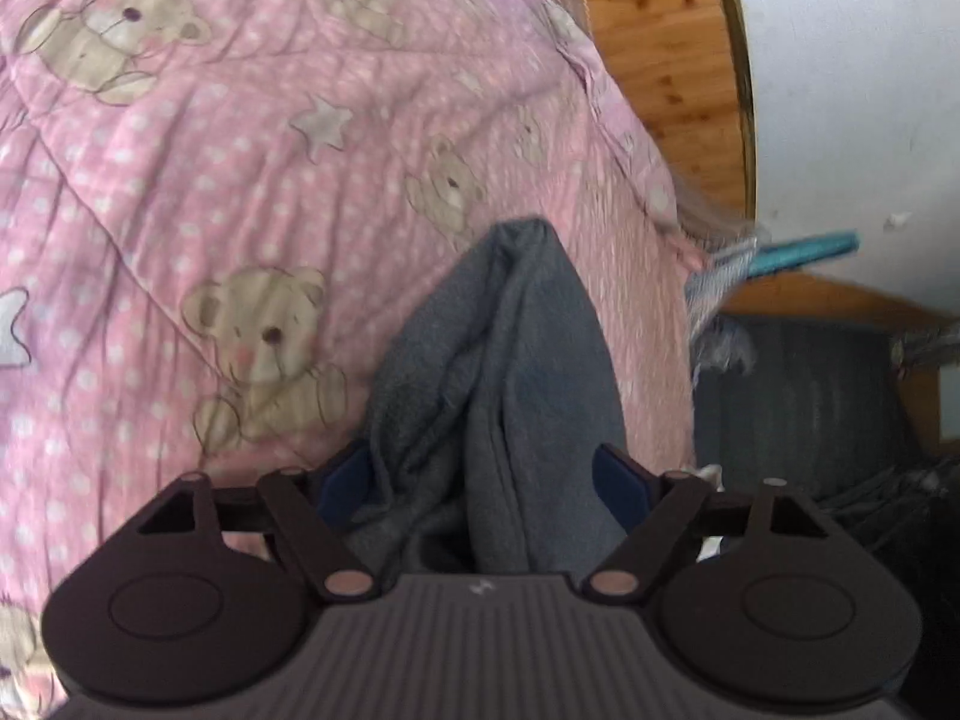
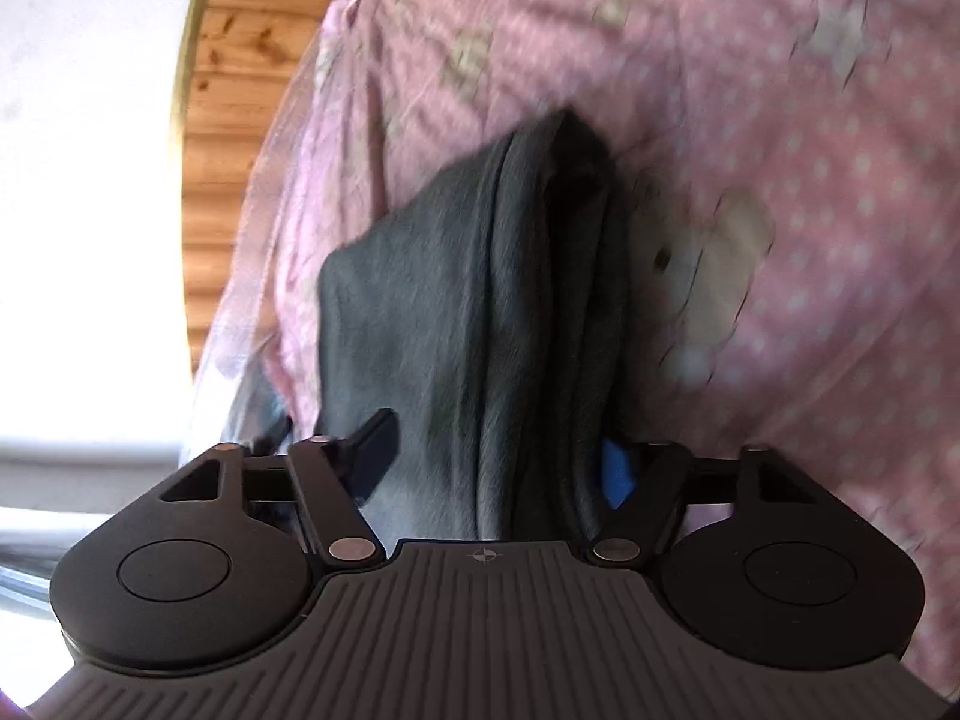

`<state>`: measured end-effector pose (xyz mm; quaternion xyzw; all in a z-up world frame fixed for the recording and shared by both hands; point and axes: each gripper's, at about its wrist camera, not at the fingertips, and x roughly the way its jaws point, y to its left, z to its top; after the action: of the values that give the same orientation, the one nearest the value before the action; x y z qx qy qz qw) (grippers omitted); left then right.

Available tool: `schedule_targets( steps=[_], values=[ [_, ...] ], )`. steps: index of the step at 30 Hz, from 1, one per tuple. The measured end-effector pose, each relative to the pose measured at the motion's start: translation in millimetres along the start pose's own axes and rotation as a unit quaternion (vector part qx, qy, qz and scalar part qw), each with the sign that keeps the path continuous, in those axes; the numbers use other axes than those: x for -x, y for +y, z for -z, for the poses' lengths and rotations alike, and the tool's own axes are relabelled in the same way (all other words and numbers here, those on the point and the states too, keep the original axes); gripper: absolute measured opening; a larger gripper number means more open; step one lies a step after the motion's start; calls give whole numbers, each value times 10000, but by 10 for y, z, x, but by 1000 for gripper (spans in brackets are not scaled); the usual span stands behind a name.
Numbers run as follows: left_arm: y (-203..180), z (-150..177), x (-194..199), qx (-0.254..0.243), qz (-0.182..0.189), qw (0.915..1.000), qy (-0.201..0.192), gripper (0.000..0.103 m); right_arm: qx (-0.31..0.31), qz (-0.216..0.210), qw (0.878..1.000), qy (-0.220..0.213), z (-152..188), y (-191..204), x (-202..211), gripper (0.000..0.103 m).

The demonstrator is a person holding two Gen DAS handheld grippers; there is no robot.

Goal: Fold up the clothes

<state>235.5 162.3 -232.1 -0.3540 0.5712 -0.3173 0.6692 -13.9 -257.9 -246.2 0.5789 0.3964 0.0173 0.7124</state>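
Pink quilted bedding (image 1: 228,138) printed with teddy bears and white dots is filling both views, with knotty wood panelling (image 1: 666,54) showing at 1 o'clock in your left view. You are gripping a bunched grey fleece garment (image 1: 498,372) with both tools: your left tool (image 1: 486,480) is clamped on it, and your right tool (image 2: 498,462) is pinching its folds too.

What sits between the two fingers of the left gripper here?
A bunched fold of the grey garment fills the gap between the left gripper fingers, with the pink bear-print bedding behind it. The left wrist view shows it.
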Motion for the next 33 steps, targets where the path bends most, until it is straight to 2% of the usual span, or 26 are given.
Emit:
schedule_targets(
  steps=[1, 3, 6, 7, 8, 9, 11, 14, 19, 23, 24, 25, 26, 27, 28, 29, 30, 32, 33],
  values=[
    [-25, 10, -17, -46, -22, 10000, 3, 79, -31, 22, 9999, -140, -27, 12, -1, 68],
    [-74, 31, -52, -137, -67, 9999, 9, 80, -7, 52, 9999, -113, -35, 60, -91, 68],
    [-148, 61, -104, -274, -133, 9995, 18, 79, 285, 243, 9993, -63, 7, 174, -199, 61],
    [-172, 72, -121, -320, -155, 9994, 21, 75, 411, 376, 9984, -97, 11, 222, -216, 50],
    [-197, 82, -138, -366, -177, 9992, 24, 61, 536, 509, 9972, -131, 16, 270, -232, 36],
    [-222, 92, -155, -412, -199, 9990, 27, 50, 634, 580, 9962, -139, 17, 307, -228, 33],
    [-271, 113, -190, -503, -244, 9984, 33, 35, 925, 695, 9932, -137, 1, 451, -216, 22],
    [-364, 163, -184, -586, -250, 9980, -42, 27, 1703, 881, 9814, -64, -14, 758, -95, 18],
    [-738, 278, 48, -606, -63, 9959, -673, 24, 2911, 711, 9540, 116, -332, 1439, -14, 17],
    [-1043, 133, 90, -370, -100, 9914, -1250, 25, 3372, 583, 9386, 451, -944, 1835, -200, 17],
    [-1068, 63, 25, -287, -256, 9897, -1379, 25, 3366, 603, 9382, 538, -1160, 1882, -331, 17],
    [-1088, -8, -44, -205, -424, 9875, -1507, 28, 3351, 630, 9380, 621, -1378, 1925, -469, 20],
    [-1038, -106, -151, -100, -703, 9850, -1576, 33, 3269, 683, 9403, 663, -1605, 1907, -629, 38],
    [-933, -163, -234, 27, -1032, 9819, -1586, 34, 3212, 894, 9411, 556, -1811, 1847, -783, 46],
    [-824, -217, -314, 155, -1363, 9777, -1589, 32, 3209, 1327, 9372, 327, -1974, 1780, -885, 56],
    [-715, -270, -394, 284, -1693, 9722, -1590, 31, 3204, 1786, 9302, 83, -2132, 1714, -978, 54],
    [-679, -234, -319, 359, -1651, 9711, -1687, 31, 3168, 2198, 9226, -81, -2224, 1663, -1000, 52],
    [-623, -144, -139, 500, -1495, 9691, -1899, 32, 3178, 2133, 9230, -402, -2191, 1646, -786, 48],
    [-655, -77, -3, 488, -1337, 9678, -2075, 32, 3320, 1834, 9239, -496, -2053, 1681, -648, 48]
  ],
)
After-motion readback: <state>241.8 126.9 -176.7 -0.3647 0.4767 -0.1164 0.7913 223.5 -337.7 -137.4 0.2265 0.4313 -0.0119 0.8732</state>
